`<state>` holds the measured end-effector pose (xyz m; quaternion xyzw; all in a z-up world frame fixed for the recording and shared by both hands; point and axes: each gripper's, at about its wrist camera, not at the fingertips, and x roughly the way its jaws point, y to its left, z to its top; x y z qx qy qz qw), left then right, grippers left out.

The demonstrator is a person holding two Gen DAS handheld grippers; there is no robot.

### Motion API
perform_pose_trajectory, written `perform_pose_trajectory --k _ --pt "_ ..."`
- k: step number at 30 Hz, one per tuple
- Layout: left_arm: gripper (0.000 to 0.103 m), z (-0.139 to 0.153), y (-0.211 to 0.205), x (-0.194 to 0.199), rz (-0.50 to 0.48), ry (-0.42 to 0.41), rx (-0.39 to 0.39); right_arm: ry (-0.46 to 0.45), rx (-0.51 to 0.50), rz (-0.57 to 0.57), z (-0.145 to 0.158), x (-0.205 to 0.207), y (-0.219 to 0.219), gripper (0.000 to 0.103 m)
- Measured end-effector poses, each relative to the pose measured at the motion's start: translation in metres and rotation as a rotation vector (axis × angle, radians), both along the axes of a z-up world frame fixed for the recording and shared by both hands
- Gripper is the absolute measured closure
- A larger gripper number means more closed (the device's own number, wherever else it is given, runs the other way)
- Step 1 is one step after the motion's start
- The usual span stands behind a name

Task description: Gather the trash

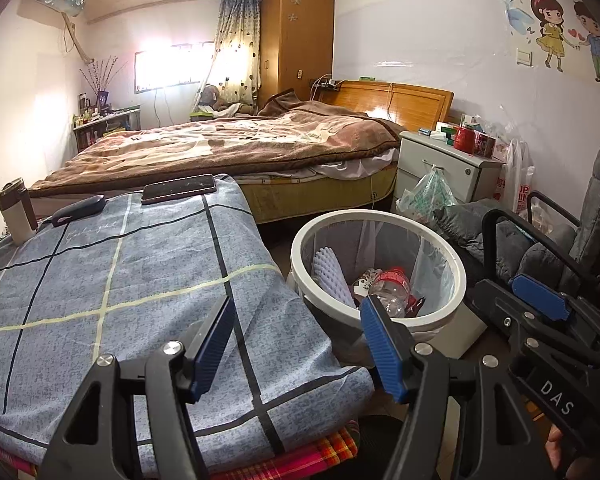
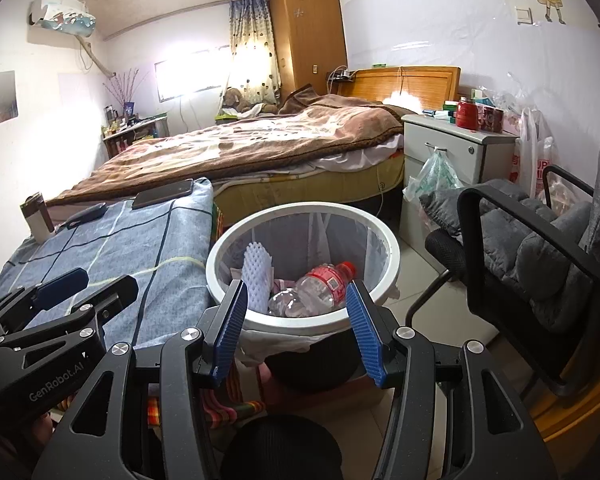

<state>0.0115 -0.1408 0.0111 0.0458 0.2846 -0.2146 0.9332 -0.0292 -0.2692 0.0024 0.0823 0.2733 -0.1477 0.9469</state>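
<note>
Both claws hang released with nothing between their blue pads: the left gripper (image 1: 298, 334) over the checked blue cloth (image 1: 100, 280), the right gripper (image 2: 296, 300) above the white bin (image 2: 382, 236). Inside the bin lie a clear plastic bottle (image 2: 316, 290), white foam netting (image 2: 258, 276) and what may be wrappers.
</note>
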Motion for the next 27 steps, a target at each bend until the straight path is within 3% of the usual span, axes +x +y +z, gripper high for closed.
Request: perform_pose_trajectory --k 27 --pt "0.035 0.0002 0.0044 0.0015 0.014 0.003 0.005 0.005 0.001 -0.003 -0.0005 0.0002 0.0014 0.05"
